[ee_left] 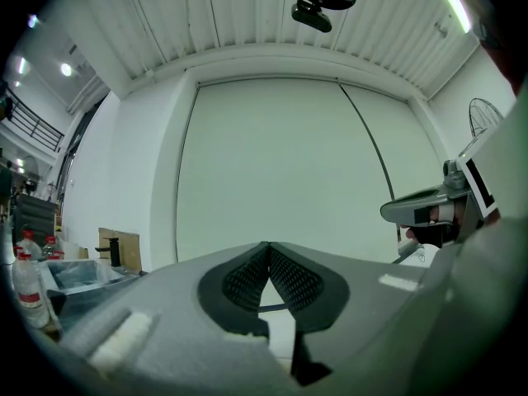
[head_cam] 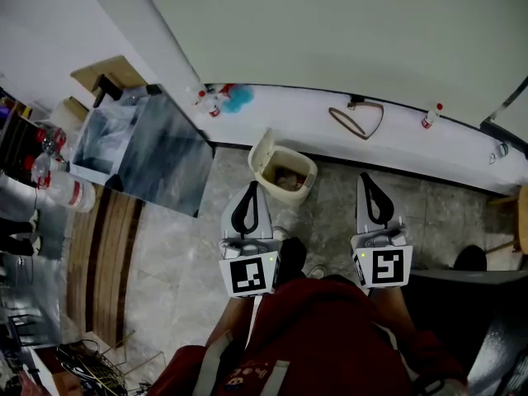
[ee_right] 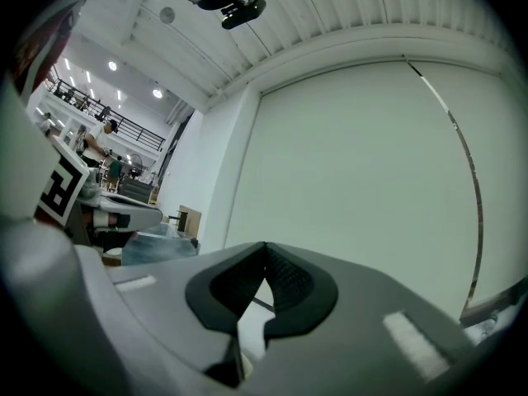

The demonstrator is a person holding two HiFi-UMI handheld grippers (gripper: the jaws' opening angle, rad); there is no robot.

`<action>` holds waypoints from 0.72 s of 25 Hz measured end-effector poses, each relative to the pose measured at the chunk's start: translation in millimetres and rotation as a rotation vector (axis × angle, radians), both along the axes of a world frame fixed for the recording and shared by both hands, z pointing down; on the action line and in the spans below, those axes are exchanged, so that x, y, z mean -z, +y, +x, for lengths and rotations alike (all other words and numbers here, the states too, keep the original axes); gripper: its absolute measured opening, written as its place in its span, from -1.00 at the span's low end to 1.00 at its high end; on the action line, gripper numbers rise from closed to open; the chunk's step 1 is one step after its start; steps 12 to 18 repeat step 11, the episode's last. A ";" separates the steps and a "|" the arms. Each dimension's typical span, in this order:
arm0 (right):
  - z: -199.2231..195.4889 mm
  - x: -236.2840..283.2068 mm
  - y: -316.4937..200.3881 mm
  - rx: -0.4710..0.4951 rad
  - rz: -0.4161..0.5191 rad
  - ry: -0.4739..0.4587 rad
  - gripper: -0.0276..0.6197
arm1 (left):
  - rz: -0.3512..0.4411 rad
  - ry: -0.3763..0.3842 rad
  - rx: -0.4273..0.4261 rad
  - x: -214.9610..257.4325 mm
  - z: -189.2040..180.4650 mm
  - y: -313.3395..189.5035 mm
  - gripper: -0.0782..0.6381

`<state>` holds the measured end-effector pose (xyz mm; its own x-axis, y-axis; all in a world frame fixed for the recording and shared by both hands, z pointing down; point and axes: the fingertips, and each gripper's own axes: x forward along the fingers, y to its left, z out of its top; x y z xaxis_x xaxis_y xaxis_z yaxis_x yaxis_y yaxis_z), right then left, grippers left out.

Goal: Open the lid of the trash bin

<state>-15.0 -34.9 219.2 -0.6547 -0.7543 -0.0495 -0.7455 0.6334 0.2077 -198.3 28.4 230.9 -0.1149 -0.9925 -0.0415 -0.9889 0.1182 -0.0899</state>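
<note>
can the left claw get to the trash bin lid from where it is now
Probably yes: the left claw, shut and empty, hangs just short of the trash bin with nothing between them in the head view. The lid already looks tipped up at the bin's left.

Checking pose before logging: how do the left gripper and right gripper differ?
In the head view the left gripper shows close beside the trash bin; the right gripper stands apart, off to its right. Their marker cubes carry different patterns. Both have jaws shut, empty, pointing toward the wall.
</note>
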 end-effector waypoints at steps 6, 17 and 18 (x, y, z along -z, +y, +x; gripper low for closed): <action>-3.6 1.6 0.7 -0.005 0.004 0.019 -0.91 | -0.001 0.033 -0.005 0.3 -3.6 0.3 -0.77; 1.1 1.3 -3.6 -0.016 0.004 0.021 -0.91 | 0.006 0.035 -0.011 2.8 0.3 -4.8 -0.77; 1.1 1.3 -3.6 -0.016 0.004 0.021 -0.91 | 0.006 0.035 -0.011 2.8 0.3 -4.8 -0.77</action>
